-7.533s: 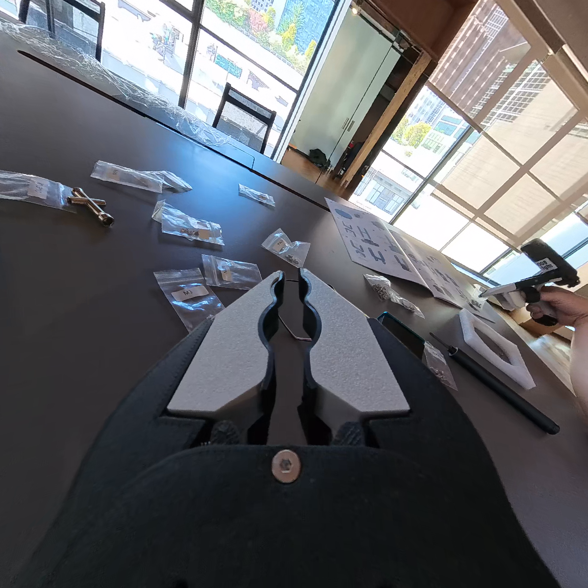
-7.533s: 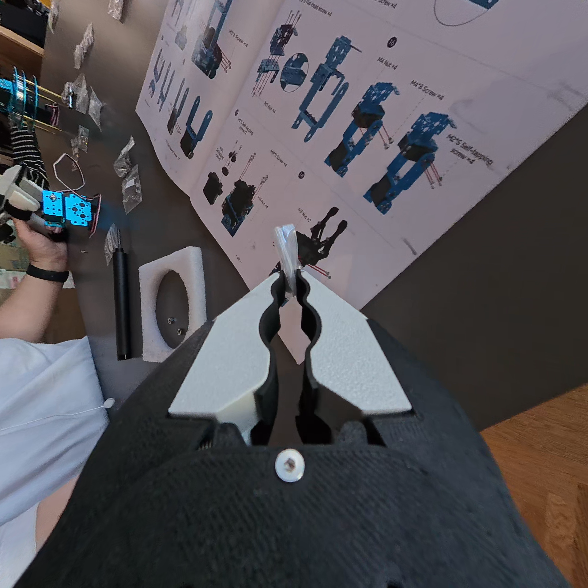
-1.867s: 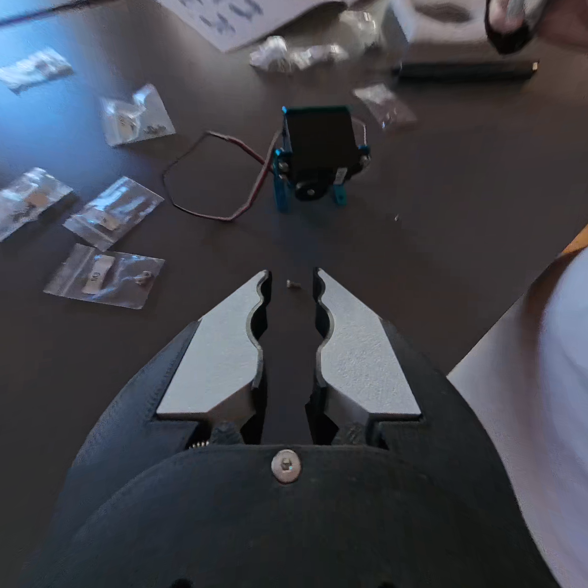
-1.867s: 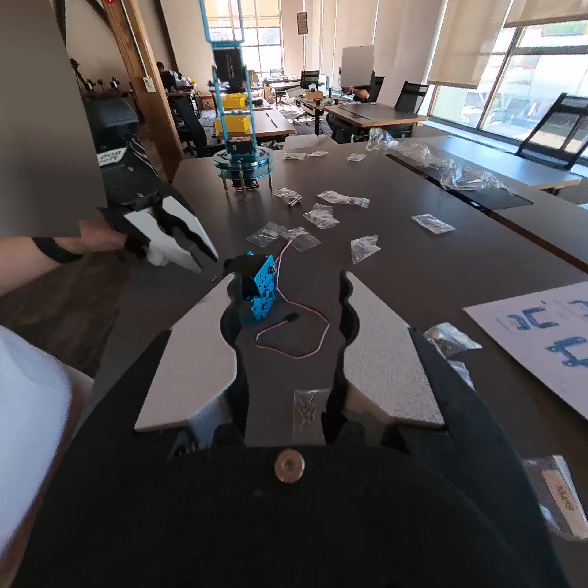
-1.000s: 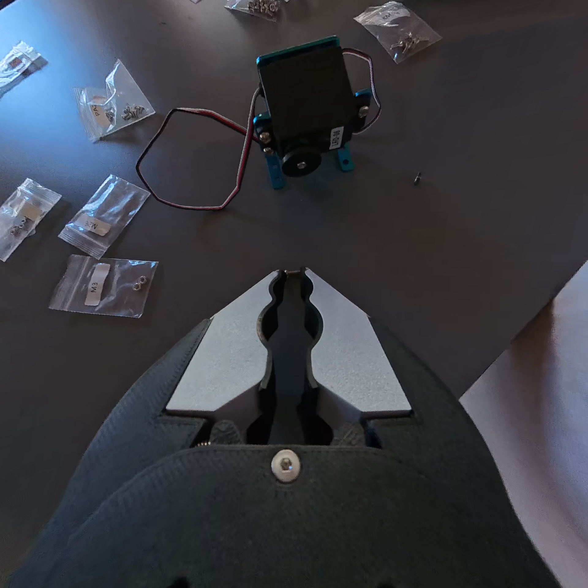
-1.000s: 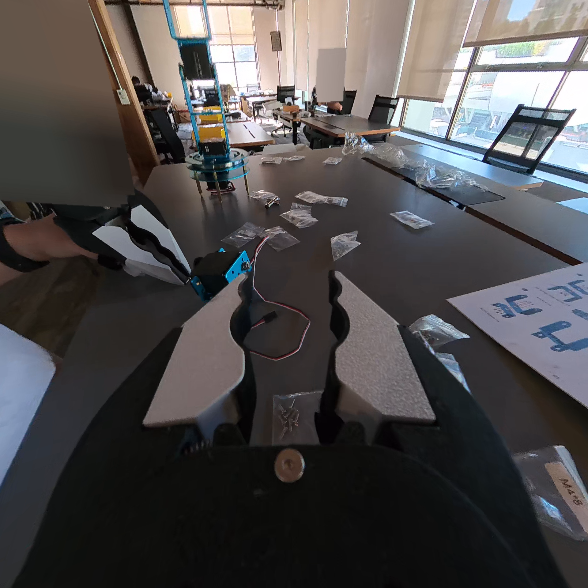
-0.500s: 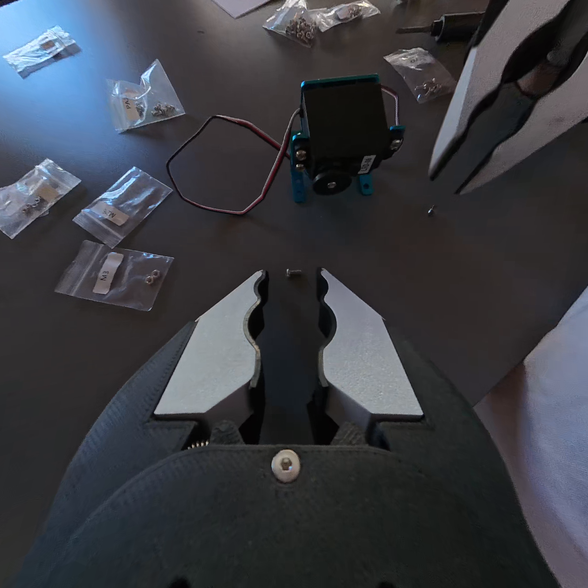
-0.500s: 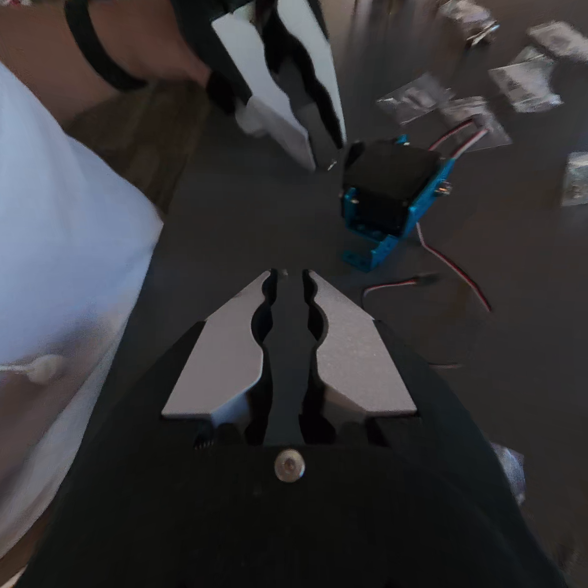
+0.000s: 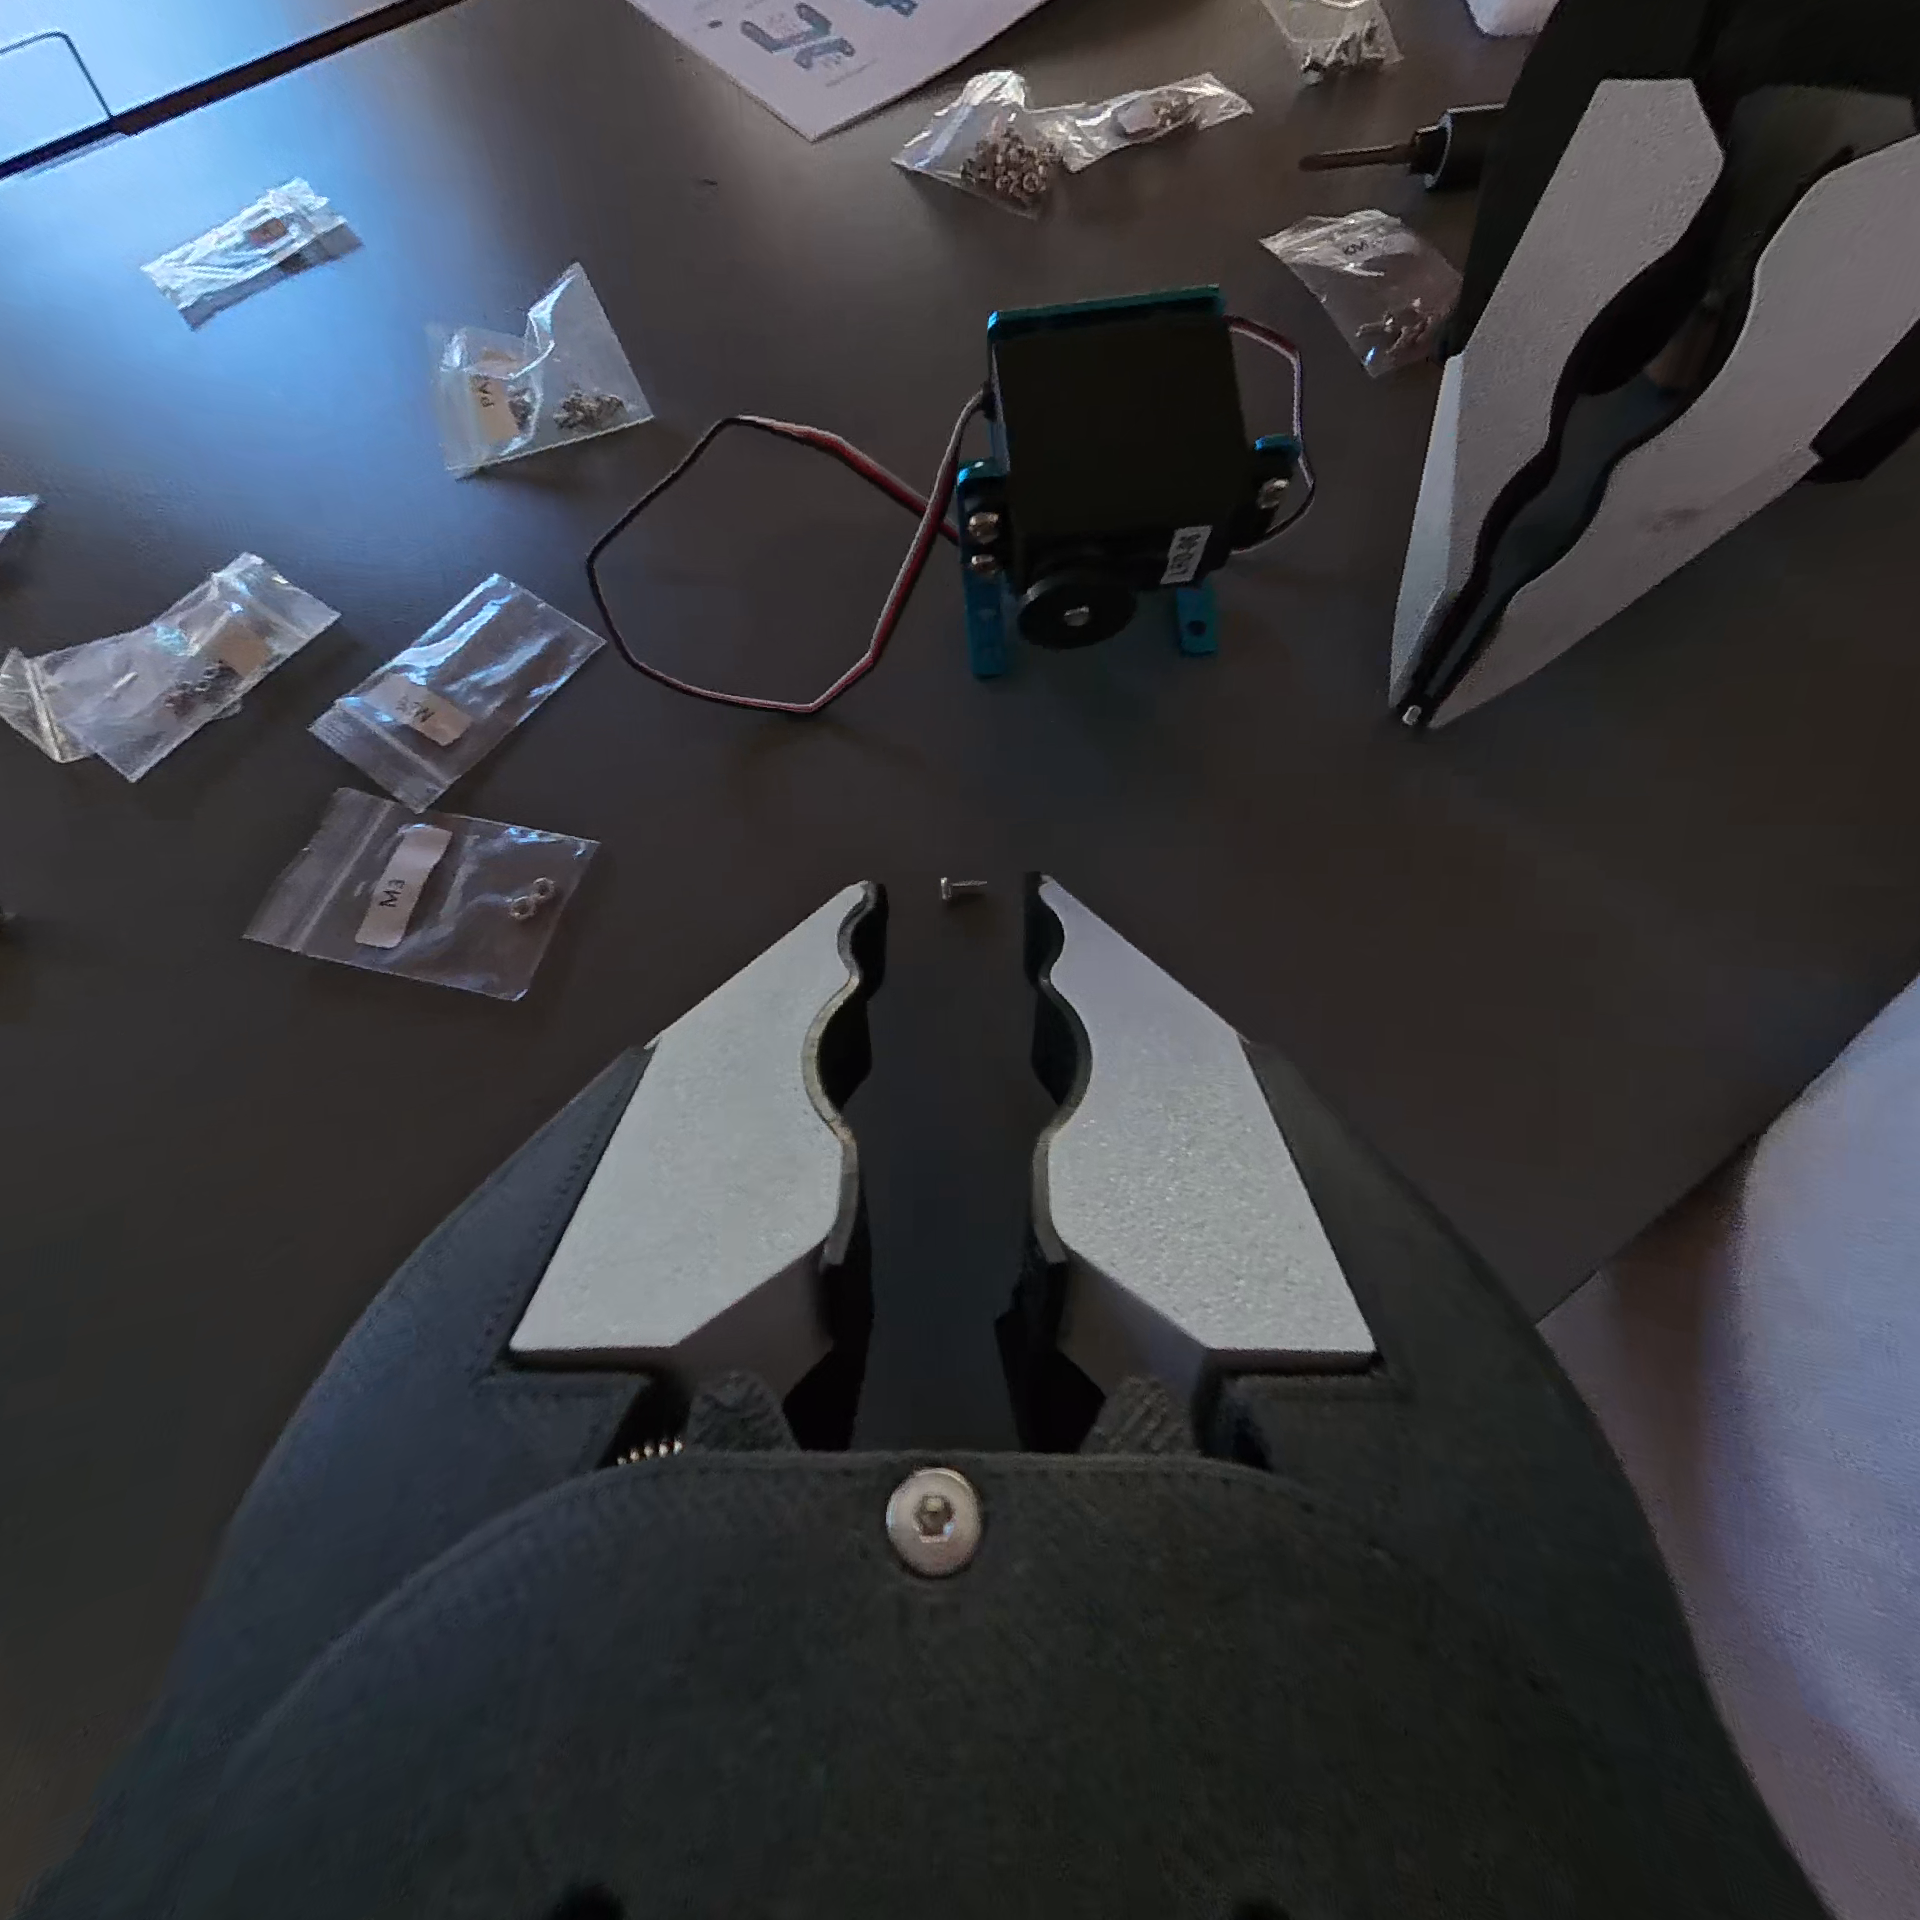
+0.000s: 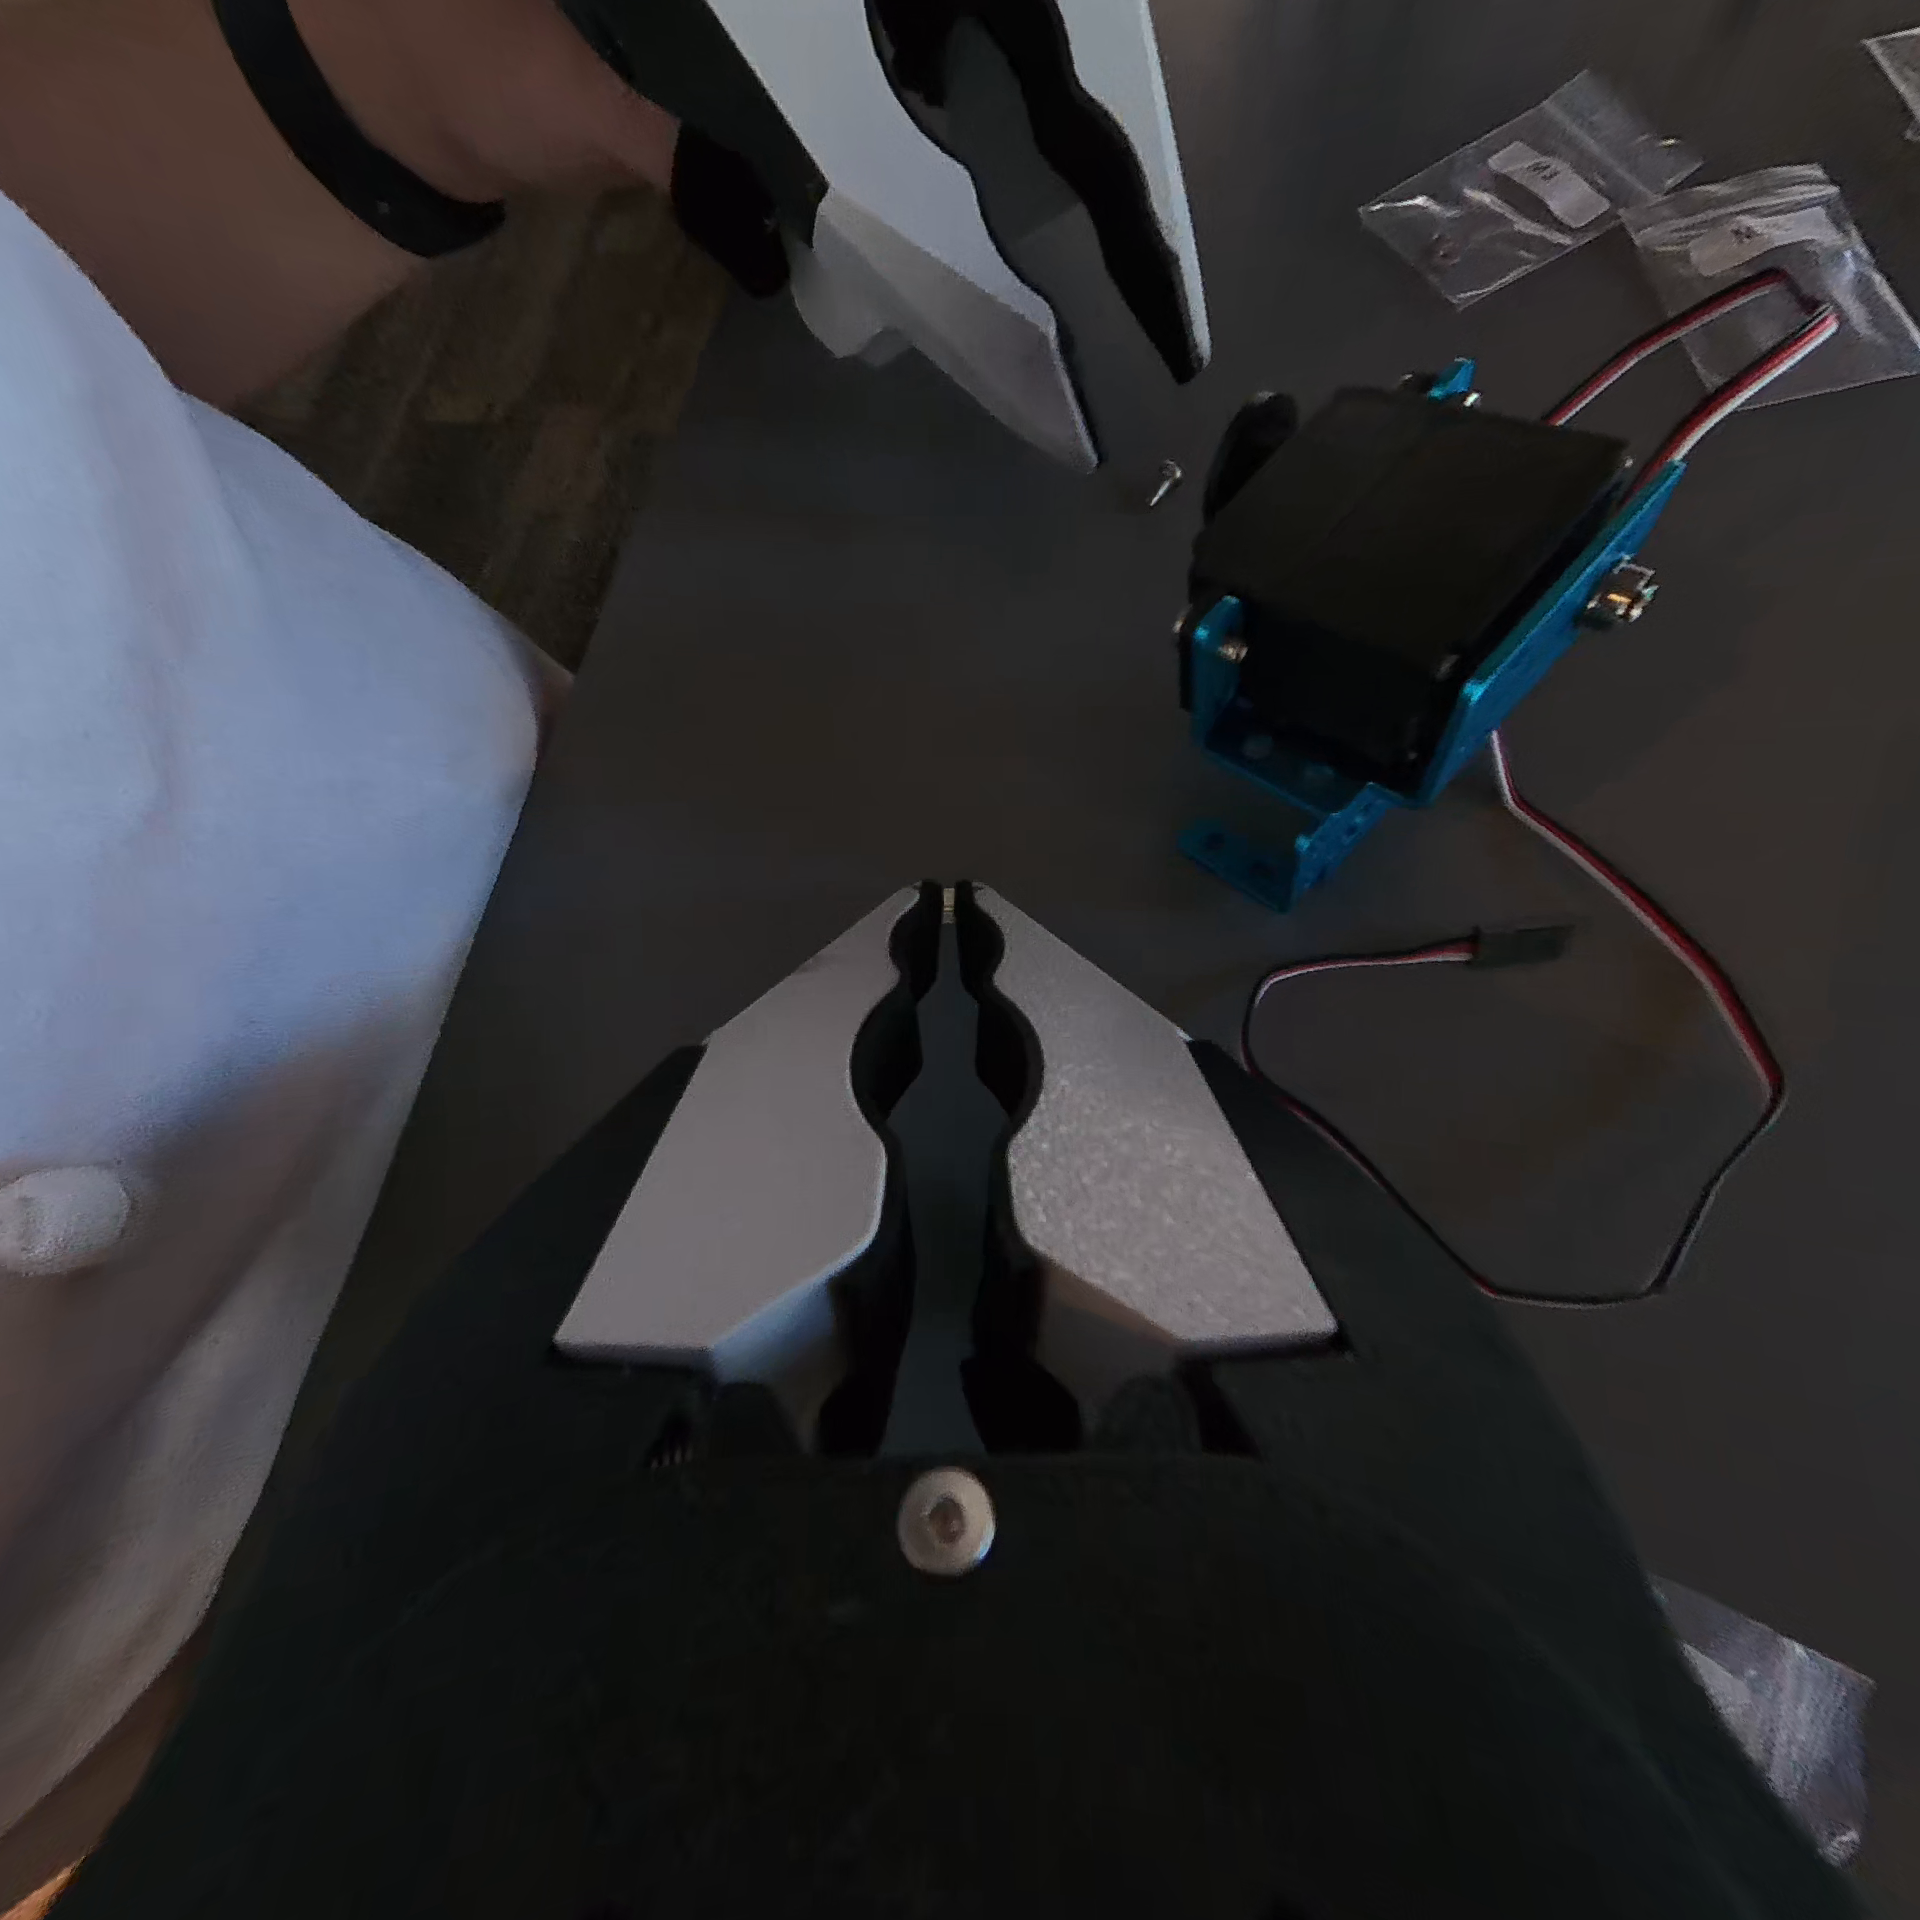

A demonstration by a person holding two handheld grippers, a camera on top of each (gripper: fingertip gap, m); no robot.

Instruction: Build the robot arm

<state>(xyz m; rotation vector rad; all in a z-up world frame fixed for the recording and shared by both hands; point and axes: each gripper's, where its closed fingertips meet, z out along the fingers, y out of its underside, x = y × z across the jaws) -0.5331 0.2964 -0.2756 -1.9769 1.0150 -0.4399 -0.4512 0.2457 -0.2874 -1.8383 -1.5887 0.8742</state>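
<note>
My left gripper (image 9: 952,896) is open, low over the dark table (image 9: 1299,935). A small loose screw (image 9: 961,886) lies on the table between its fingertips. Just beyond stands a black servo in a blue bracket (image 9: 1112,488) with a red, black and white wire (image 9: 727,582). My right gripper (image 10: 948,899) is shut on a second small screw (image 10: 948,902) at its tips, near the table's front edge. It shows at the right of the left wrist view (image 9: 1418,717). The right wrist view shows the left gripper (image 10: 1138,416), the loose screw (image 10: 1166,483) and the servo (image 10: 1403,592).
Several clear bags of hardware (image 9: 426,894) lie left of the servo, more bags (image 9: 1039,125) behind it. A printed instruction sheet (image 9: 831,42) and a black screwdriver (image 9: 1392,156) lie at the back. A person's white shirt (image 10: 208,831) is at the table edge. The gap from one gripper's tips to the other's is roughly 11 cm. My right gripper's tips are some 8 cm from the servo (image 10: 1403,592). It turns up in the left wrist view (image 9: 1183,363) as well.
The left gripper, shut on a screw a second ago, has opened and left it on the table. The right gripper came down beside the servo and shut on the other loose screw.
</note>
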